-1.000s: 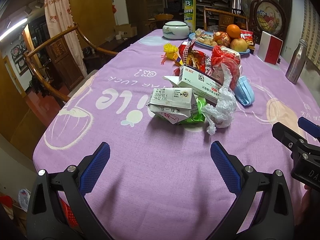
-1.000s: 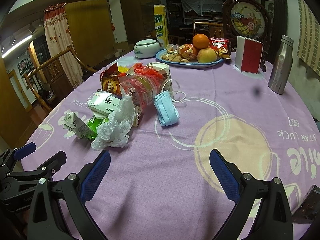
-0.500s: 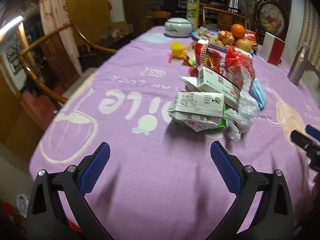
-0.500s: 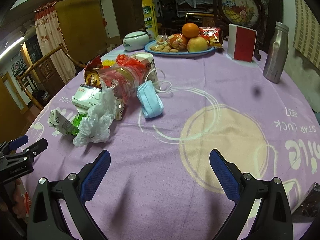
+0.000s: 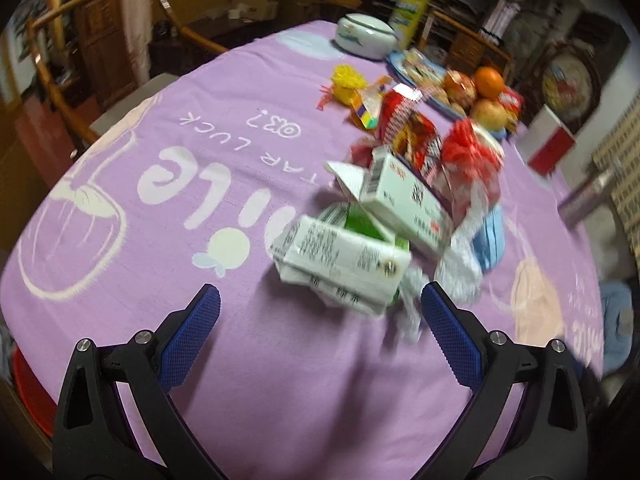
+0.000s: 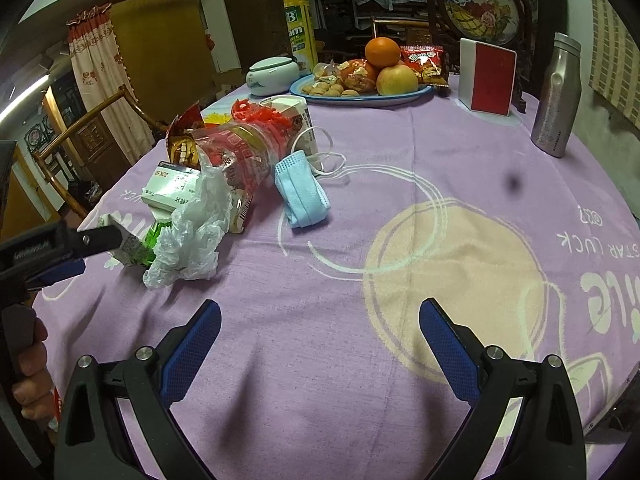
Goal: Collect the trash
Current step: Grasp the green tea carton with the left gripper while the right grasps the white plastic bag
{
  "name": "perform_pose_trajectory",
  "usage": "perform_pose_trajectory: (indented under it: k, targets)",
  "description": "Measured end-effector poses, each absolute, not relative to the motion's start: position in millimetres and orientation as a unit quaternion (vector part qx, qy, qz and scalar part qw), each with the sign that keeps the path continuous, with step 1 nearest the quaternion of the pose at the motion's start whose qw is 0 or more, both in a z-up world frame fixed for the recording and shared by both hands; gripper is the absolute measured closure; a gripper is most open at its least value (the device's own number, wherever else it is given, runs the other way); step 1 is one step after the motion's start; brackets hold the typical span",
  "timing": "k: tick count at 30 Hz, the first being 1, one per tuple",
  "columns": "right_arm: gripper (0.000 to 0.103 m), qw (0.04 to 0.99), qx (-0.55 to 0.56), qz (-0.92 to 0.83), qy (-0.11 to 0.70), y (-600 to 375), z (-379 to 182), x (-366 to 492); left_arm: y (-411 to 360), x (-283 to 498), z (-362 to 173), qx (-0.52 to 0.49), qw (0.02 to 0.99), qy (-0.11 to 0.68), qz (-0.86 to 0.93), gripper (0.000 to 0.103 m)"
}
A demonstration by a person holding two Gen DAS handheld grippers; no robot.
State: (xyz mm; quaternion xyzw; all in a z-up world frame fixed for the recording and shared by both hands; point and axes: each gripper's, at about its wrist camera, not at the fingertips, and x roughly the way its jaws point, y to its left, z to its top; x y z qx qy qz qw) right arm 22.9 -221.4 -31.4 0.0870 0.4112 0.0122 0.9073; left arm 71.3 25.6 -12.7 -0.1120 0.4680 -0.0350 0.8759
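Observation:
A heap of trash lies on the purple tablecloth (image 5: 168,240). Nearest my left gripper (image 5: 318,314) is a crushed white and green carton (image 5: 340,260), just ahead of the open fingers. Behind it lie a white box (image 5: 404,196), a red snack wrapper (image 5: 412,136), a crumpled clear plastic bag (image 6: 192,232) and a blue face mask (image 6: 302,192). My right gripper (image 6: 320,326) hangs open over bare cloth, well short of the mask. In the right wrist view the left gripper's finger (image 6: 96,238) reaches the carton's edge, with a hand (image 6: 30,380) holding its handle.
A blue plate (image 6: 424,90) of fruit and nuts, a pale lidded bowl (image 6: 272,74), a yellow can (image 6: 298,26), a red and white box (image 6: 486,76) and a steel bottle (image 6: 556,96) stand at the far side. Wooden chairs (image 5: 60,76) ring the left edge.
My left gripper has moved forward and right, so the crushed carton now sits just ahead of its fingers. The right gripper has drifted a little nearer the trash heap. Both stay open.

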Motion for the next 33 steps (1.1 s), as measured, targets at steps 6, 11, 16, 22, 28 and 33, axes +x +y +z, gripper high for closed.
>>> perform_pose_trajectory:
  k: [6,11,16,22,28,33]
  targets:
    - [0.006,0.908,0.085,0.02,0.411,-218.0,-31.4,20.2,24.1,85.5,-19.7,-0.133,0.88,0.455,0.016,0.006]
    - [0.006,0.908,0.088,0.022,0.408,-219.0,-30.4,19.1,29.5,83.6,-23.8,-0.126,0.881,0.455,0.018,0.006]
    - [0.006,0.907,0.09,0.024,0.41,-219.2,-31.2,20.0,37.7,73.5,-17.9,-0.048,0.903,0.425,0.047,0.006]
    - [0.006,0.908,0.091,0.022,0.408,-219.4,-30.8,20.3,67.9,72.7,-7.0,0.05,0.911,0.39,0.12,0.006]
    - [0.006,0.907,0.078,0.028,0.414,-206.7,-32.4,23.4,80.2,59.4,-13.7,-0.043,0.896,0.441,0.032,0.007]
    - [0.006,0.909,0.065,0.033,0.411,-200.1,-27.9,22.1,71.0,54.1,-30.1,-0.092,0.875,0.476,-0.005,0.007]
